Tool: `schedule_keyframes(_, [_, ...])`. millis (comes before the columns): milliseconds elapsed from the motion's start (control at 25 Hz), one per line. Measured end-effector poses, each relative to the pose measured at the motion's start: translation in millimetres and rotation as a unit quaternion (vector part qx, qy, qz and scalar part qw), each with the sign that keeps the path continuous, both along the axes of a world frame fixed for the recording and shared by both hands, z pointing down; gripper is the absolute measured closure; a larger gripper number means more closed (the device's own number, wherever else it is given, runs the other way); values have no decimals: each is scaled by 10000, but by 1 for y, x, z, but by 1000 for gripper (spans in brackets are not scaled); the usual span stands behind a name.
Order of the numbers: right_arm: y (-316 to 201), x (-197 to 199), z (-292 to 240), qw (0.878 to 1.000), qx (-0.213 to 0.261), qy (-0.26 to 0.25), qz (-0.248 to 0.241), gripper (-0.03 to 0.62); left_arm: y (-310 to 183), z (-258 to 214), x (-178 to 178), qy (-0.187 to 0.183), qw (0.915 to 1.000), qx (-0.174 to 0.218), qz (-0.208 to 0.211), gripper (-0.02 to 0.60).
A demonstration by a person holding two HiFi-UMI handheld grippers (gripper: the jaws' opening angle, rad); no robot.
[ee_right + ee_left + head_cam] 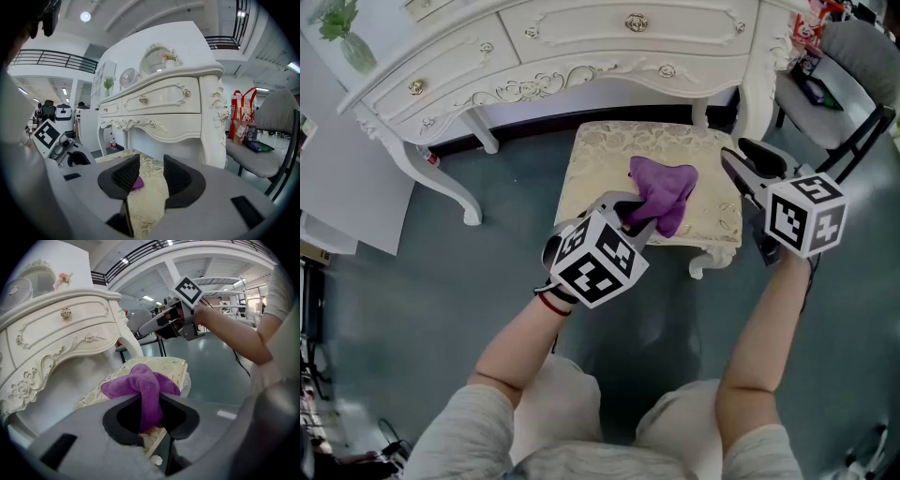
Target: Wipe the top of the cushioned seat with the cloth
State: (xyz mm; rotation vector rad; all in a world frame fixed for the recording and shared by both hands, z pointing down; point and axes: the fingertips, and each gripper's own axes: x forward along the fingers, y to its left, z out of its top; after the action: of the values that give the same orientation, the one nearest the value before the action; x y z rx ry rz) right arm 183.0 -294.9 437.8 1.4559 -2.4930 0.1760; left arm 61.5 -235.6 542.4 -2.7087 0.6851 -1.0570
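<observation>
The cream cushioned seat stands on the grey-green floor, just before a white dressing table; a bunched purple cloth rests on its top.

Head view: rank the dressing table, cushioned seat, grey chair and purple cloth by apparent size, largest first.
1. the dressing table, even though the frame crops it
2. the cushioned seat
3. the grey chair, counting only its visible part; the frame edge cuts it off, so this place is unsure
4. the purple cloth
</observation>
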Motion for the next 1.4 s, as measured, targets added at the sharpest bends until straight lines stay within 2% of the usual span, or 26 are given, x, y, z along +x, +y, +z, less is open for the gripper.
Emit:
schedule_keyframes(1160, [3, 19, 1, 9999, 17, -38, 104, 453, 16, -2, 106, -17, 9975, -21, 708, 500])
schedule_keyframes(1400, [4, 21, 2, 9999, -16, -107, 106, 453, 20, -3, 127, 141, 9965, -113, 820, 500])
